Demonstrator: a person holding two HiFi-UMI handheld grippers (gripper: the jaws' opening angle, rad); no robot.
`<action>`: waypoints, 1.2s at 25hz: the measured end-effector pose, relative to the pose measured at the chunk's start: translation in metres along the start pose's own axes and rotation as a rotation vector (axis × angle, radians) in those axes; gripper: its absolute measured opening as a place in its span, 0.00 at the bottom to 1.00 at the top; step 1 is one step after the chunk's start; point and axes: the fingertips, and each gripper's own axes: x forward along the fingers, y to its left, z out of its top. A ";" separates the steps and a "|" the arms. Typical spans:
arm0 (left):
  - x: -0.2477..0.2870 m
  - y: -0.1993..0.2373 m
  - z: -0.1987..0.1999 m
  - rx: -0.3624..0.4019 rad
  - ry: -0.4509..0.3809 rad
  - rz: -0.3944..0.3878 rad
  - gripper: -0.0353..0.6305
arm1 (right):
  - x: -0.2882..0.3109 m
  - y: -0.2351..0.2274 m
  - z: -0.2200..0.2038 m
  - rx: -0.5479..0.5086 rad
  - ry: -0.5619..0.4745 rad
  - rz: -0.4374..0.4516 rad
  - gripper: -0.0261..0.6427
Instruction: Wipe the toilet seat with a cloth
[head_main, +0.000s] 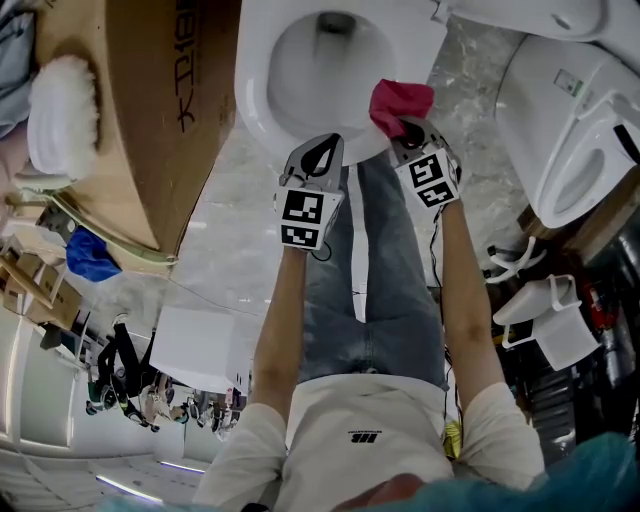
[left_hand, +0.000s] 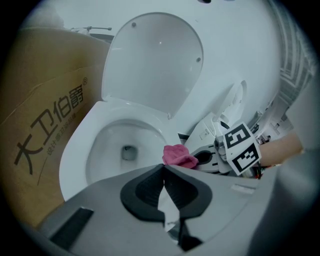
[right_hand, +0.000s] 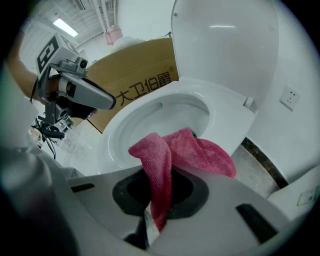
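- Head view: my right gripper (head_main: 410, 130) pinches a crumpled pink terry cloth (head_main: 400, 103) at the near edge of the glossy white oval toilet rim (head_main: 262, 110), upper centre. My left gripper (head_main: 318, 160) sits just beside it.
- Left gripper view: its grey jaws press together on nothing. A brown cardboard box (left_hand: 45, 135) fills the left.
- Right gripper view: fuzzy folds drape from the clamped jaws, with the smooth raised lid (right_hand: 225, 45) at upper right.

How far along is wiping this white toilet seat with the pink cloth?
Done: the white lid is up and the right gripper is shut on the pink microfibre cloth. In hand: the cloth hangs at the white toilet seat's near rim. Left: the wiping itself; no wiped stretch shows. The left gripper is shut, empty.
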 end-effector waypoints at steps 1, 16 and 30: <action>0.001 0.000 0.002 -0.001 -0.002 0.000 0.07 | 0.000 -0.003 0.002 0.010 -0.010 -0.001 0.07; 0.013 0.001 0.031 0.001 -0.023 -0.005 0.07 | -0.001 -0.059 0.032 0.090 -0.078 -0.075 0.07; 0.020 0.014 0.059 -0.007 -0.050 -0.007 0.07 | 0.005 -0.109 0.071 0.104 -0.110 -0.172 0.07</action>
